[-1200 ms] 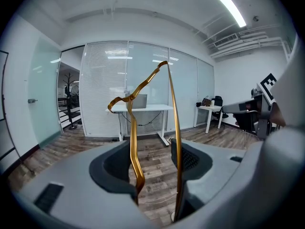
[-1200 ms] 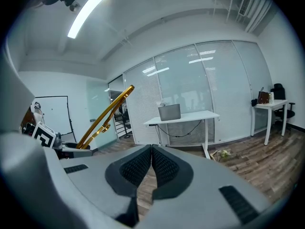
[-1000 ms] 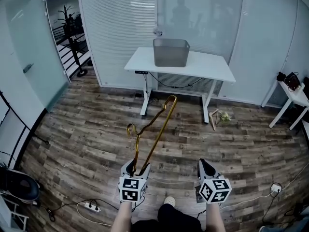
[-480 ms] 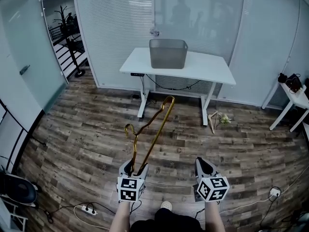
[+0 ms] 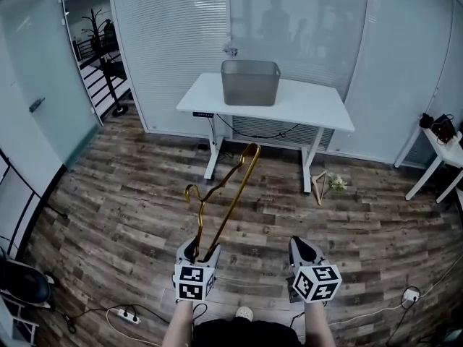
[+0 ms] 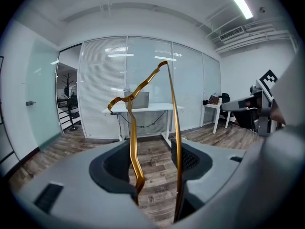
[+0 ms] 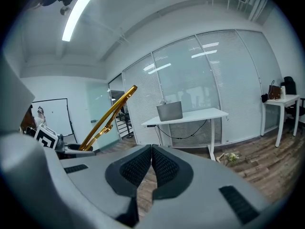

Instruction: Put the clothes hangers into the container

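Observation:
A gold metal clothes hanger (image 5: 226,197) slants up and away from my left gripper (image 5: 197,253), hook to the left. In the left gripper view its two gold rods (image 6: 174,128) run up between the jaws, one against each pad; the gripper is shut on it. My right gripper (image 5: 299,251) hangs beside it at the same height, pads pressed together with nothing between them (image 7: 151,150). The grey container (image 5: 249,82) stands on a white table (image 5: 318,110) ahead, well beyond both grippers. It also shows as the grey container (image 6: 137,99) and the grey container (image 7: 170,111).
A wooden hanger (image 5: 320,185) and a small green sprig (image 5: 337,184) lie on the plank floor by the table's right leg. A side table with a dark bag (image 5: 441,130) stands at the right. A power strip (image 5: 124,315) and cables lie at lower left. Glass walls surround.
The floor has slid toward me and the table stands a little nearer. Both grippers have come forward together, the left still holding the gold hanger.

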A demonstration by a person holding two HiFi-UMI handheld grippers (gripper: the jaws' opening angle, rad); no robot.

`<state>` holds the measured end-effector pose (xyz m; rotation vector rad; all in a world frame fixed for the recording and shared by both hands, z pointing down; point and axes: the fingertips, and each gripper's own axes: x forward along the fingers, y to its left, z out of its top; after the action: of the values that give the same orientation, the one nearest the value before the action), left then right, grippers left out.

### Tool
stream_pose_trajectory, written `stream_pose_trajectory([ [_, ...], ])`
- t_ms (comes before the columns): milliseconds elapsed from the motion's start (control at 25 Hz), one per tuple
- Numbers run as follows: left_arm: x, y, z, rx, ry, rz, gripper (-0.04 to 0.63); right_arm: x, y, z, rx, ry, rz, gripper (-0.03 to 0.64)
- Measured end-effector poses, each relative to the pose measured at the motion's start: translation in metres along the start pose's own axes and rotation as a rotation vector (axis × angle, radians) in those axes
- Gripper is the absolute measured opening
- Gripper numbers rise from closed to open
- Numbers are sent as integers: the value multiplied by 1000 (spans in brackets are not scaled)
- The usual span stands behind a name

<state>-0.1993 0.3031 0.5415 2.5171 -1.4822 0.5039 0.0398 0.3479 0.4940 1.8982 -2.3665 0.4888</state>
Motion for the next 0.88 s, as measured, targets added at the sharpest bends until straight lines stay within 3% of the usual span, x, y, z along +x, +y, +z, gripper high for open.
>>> stream_pose_trajectory([
  [880, 29, 7, -3, 3, 33, 11, 262, 31, -15, -10, 20, 30, 15, 28],
])
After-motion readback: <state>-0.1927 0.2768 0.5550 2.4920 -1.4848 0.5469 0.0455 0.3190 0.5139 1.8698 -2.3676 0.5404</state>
